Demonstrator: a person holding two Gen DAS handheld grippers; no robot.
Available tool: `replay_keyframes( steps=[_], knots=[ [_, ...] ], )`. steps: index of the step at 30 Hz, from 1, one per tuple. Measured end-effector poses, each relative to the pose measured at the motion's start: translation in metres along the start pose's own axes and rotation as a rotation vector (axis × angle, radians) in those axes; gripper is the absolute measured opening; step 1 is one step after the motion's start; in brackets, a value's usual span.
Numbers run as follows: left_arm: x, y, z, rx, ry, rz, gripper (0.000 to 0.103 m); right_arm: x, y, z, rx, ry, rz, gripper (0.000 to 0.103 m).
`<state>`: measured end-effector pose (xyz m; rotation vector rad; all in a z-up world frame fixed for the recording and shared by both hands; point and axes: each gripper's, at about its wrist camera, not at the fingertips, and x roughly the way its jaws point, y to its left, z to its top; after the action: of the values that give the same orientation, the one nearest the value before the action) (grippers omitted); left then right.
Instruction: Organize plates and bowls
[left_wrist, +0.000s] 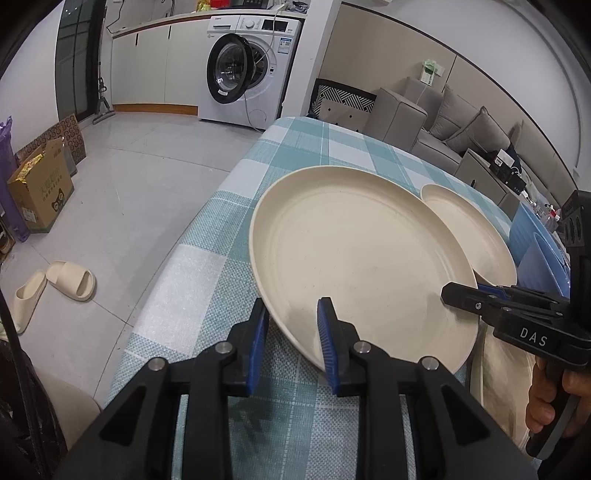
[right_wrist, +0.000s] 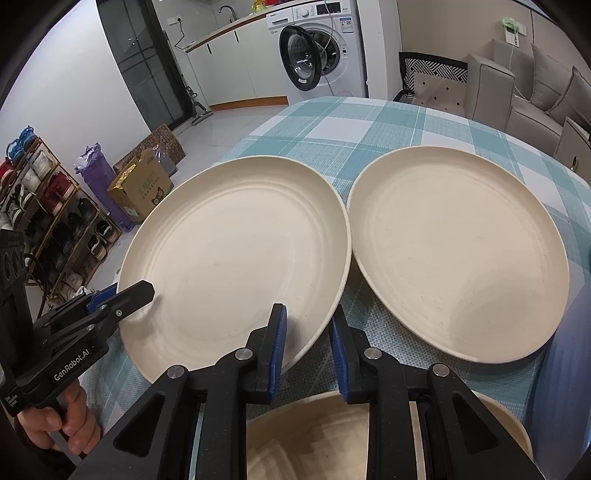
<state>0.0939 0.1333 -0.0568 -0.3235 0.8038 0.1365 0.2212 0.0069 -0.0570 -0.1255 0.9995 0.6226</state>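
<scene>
Left gripper (left_wrist: 293, 332): jaws narrowed onto the near rim of the cream plate (left_wrist: 354, 254), one pad above, one below. Right gripper (right_wrist: 308, 347): likewise clamped on the same plate's rim at its other side.

Plate, large, cream: held between both grippers over the checked tablecloth (right_wrist: 369, 122). Judged stiff, light, probably smooth-surfaced; the raised rim is the sound place to grip.

Second plate (right_wrist: 454, 254): just beyond the right fingers, flat on the cloth.

Bowl (right_wrist: 321, 439): beneath the right gripper; the right wrist view shows its inside, the left wrist view only an edge. Blue ware (left_wrist: 535, 247): clear in the left wrist view only.
</scene>
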Motion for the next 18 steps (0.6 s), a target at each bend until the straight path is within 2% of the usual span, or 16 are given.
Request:
replay_keyframes(
  steps=[18],
  knots=[
    [-0.023,-0.015,0.003,0.048,-0.038,0.012,0.026,-0.029,-0.003,-0.006,0.005,-0.062,0.018,0.024]
  ],
)
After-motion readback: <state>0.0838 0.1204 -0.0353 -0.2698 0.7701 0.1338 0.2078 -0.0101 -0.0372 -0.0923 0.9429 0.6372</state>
